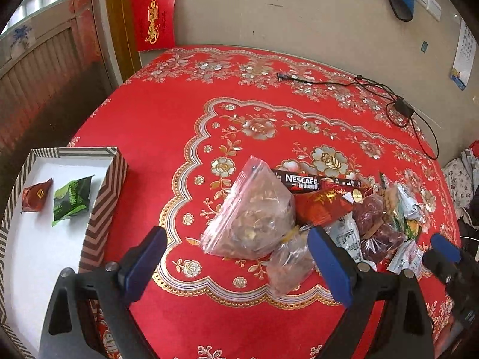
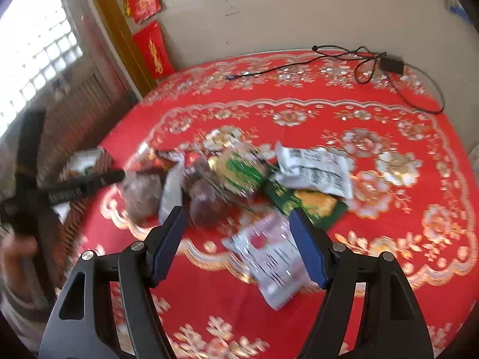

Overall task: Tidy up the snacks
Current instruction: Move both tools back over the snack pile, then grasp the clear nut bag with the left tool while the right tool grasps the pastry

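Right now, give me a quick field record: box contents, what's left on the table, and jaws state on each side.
box: striped, at table's left edge
in box: red packet; green packet
pile: mixed snacks on the red tablecloth, outside the box
nearest left gripper: clear bag of nuts
nearest right gripper: white-pink packet
jaws: both open, empty

A home room: a counter under a red floral cloth (image 1: 167,125), red festive hangings (image 1: 152,15) on a scuffed wall, a wall calendar (image 1: 463,56), a charger cable (image 1: 398,107) and a window (image 2: 33,48).
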Available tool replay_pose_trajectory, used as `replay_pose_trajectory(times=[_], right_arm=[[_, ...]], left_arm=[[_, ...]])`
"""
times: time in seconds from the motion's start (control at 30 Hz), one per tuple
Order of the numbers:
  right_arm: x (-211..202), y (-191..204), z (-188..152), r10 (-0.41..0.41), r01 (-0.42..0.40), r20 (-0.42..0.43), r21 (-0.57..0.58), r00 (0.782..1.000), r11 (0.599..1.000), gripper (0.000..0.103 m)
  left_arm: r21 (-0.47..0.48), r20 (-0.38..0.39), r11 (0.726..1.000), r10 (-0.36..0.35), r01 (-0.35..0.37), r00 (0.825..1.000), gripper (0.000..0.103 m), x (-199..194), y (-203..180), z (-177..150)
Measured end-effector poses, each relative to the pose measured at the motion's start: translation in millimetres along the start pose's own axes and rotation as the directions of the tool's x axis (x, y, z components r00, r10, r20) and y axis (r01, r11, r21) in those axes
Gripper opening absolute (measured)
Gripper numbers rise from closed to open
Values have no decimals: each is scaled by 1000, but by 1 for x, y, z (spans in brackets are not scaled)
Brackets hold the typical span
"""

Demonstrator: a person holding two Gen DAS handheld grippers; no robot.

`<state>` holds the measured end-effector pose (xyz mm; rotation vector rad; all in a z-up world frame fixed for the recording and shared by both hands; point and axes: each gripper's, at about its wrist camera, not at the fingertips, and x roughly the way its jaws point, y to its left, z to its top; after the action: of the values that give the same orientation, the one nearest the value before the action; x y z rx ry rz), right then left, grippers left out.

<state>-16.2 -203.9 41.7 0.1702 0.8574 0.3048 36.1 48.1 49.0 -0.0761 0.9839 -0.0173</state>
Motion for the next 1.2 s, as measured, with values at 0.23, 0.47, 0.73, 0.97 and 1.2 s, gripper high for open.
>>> replay_pose_trajectory(times=[0.23,0.47,0.73,0.97,1.2], right_arm=[[34,-5,26,32,-26,-46,119,998,993,72],[66,-14,41,14,10,-118,195,993,981,72],[75,-7,45,76,-62,-95,141,993,988,62],[69,-8,36,68,-61,-80,76,994,995,51],[70,-11,32,68,-63,-87,57,994,996,51]], left_arm=[[-7,-14,1000,2,-2,1000,96,5,6,-3],[-25,-22,1000,0,-1,1000,96,8,16,-4],[-68,-48,998,-10,6,999,96,18,22,-2],[-154,-68,987,-60,49,996,96,26,26,3],[-134,-92,989,-79,66,993,96,41,9,7]])
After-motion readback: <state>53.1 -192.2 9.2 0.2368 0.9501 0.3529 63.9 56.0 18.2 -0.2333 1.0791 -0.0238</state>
